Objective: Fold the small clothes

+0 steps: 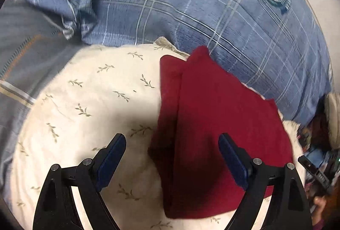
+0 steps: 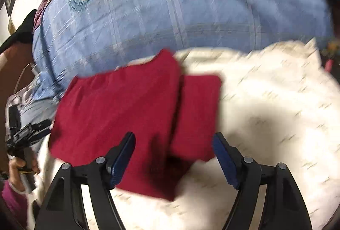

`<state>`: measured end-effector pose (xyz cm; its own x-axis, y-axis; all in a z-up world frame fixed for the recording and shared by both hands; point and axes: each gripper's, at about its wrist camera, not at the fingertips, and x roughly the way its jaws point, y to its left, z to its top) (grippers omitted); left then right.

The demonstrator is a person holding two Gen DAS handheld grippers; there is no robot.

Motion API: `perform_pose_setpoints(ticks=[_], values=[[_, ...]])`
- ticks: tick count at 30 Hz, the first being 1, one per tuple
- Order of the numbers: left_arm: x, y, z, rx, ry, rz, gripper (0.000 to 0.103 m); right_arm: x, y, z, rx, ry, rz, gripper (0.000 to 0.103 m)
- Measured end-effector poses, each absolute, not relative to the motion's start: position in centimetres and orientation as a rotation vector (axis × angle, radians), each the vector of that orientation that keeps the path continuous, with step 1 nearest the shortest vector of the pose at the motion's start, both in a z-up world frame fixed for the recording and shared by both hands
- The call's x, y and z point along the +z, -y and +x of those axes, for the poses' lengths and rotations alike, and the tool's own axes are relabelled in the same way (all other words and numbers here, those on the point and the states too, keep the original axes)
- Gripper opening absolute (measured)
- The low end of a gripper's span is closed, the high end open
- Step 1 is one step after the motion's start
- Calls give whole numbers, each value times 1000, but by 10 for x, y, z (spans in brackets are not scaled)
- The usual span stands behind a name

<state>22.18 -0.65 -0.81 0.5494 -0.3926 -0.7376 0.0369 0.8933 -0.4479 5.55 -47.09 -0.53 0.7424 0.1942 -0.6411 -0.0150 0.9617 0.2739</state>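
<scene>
left claw (image 1: 172,157) apart | right claw (image 2: 173,155) apart | red cloth (image 1: 214,123) folded on cream pillow (image 1: 95,102)

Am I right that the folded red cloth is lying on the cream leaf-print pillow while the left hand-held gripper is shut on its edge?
Not quite: the left hand-held gripper is open and grips nothing, as the left wrist view shows. The folded red cloth does lie on the cream leaf-print pillow.
</scene>
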Motion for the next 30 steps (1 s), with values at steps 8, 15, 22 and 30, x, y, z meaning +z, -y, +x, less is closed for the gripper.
perform_pose_setpoints(ticks=[8, 15, 22, 30], values=[[-18, 13, 246, -261, -966, -417, 89, -29, 493, 89, 124, -816, 373, 93], [-14, 14, 239, -252, -975, -409, 89, -3, 462, 77, 126, -717, 310, 93], [-8, 18, 207, -256, -964, -341, 89, 21, 349, 105, 347, -758, 154, 72], [-9, 9, 182, -324, -912, -361, 89, 5, 223, 170, 466, -876, 65, 57]])
